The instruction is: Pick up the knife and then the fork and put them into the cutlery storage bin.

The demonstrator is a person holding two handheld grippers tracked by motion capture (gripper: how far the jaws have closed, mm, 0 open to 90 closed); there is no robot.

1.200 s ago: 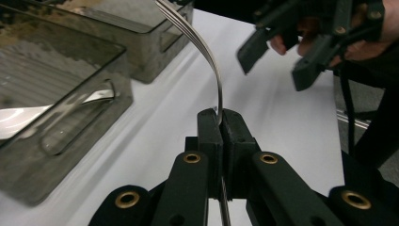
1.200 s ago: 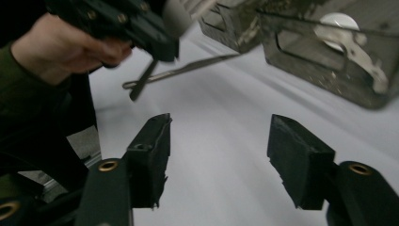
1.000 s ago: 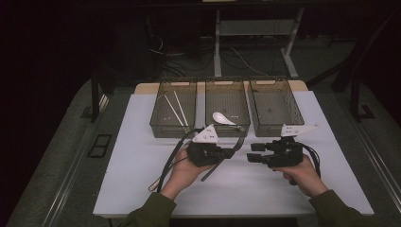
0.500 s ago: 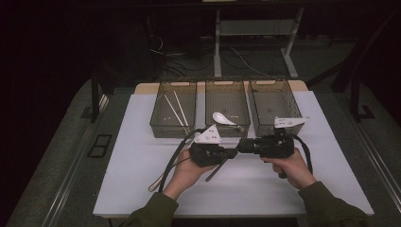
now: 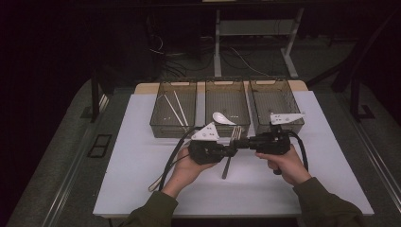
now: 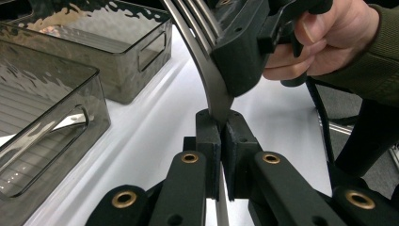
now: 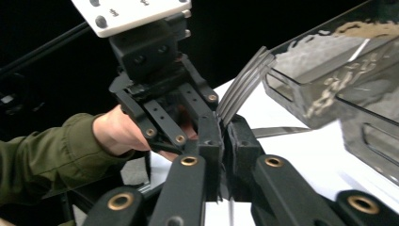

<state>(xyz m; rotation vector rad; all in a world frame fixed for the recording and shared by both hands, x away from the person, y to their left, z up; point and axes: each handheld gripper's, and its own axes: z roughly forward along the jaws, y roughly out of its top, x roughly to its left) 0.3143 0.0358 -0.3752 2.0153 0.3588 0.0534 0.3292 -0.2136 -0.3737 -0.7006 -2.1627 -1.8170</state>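
Fork [image 5: 231, 150] hangs above the white table [image 5: 142, 156], just before the middle bin [image 5: 227, 97], pinched by both the left gripper [image 5: 230, 151] and right gripper [image 5: 239, 143], whose jaws have just been closing onto it. Handover is underway; binning remains.

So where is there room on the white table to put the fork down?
The white mat is bare on its left, between the chopstick bin and the near edge, and on the far right beside the right bin. The near strip under the forearms is free too. The middle is crowded: left gripper and right gripper both clamp the fork before the spoon bin.
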